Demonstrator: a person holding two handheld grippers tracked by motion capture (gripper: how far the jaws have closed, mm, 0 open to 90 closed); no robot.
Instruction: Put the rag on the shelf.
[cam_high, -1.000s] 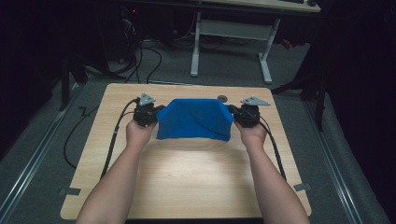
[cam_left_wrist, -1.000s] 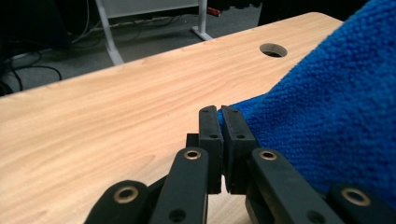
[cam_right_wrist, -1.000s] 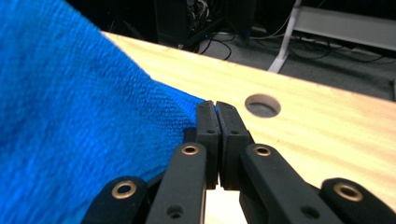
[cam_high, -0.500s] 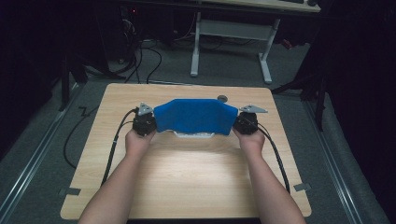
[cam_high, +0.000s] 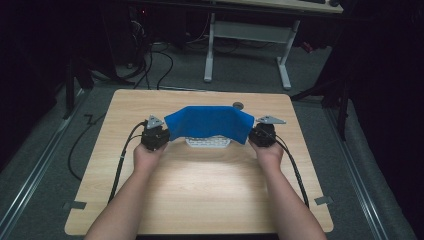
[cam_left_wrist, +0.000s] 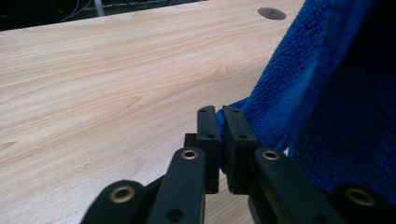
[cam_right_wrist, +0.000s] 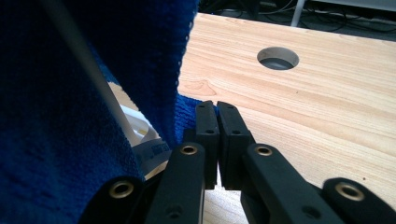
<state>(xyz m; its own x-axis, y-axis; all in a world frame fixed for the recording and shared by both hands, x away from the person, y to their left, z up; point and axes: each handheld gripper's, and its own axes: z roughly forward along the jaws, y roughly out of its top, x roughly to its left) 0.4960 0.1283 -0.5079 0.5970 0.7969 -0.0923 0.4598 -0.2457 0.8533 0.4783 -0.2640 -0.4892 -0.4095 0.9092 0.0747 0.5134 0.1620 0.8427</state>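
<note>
Blue cloth (cam_high: 209, 124) pinched at each end by left tongs (cam_left_wrist: 221, 114) and right tongs (cam_right_wrist: 215, 108), white keyboard (cam_high: 207, 142) beneath, lettering unreadable

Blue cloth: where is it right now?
High view: the blue cloth spans between the left gripper and right gripper over the table's far half, draped over a white keyboard-like item.

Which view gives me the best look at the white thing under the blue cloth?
The high view: the white thing lies flat on the table, its near edge showing below the blue cloth. The right gripper view catches just a corner past the cloth; in the left gripper view, cloth covers that side.
</note>
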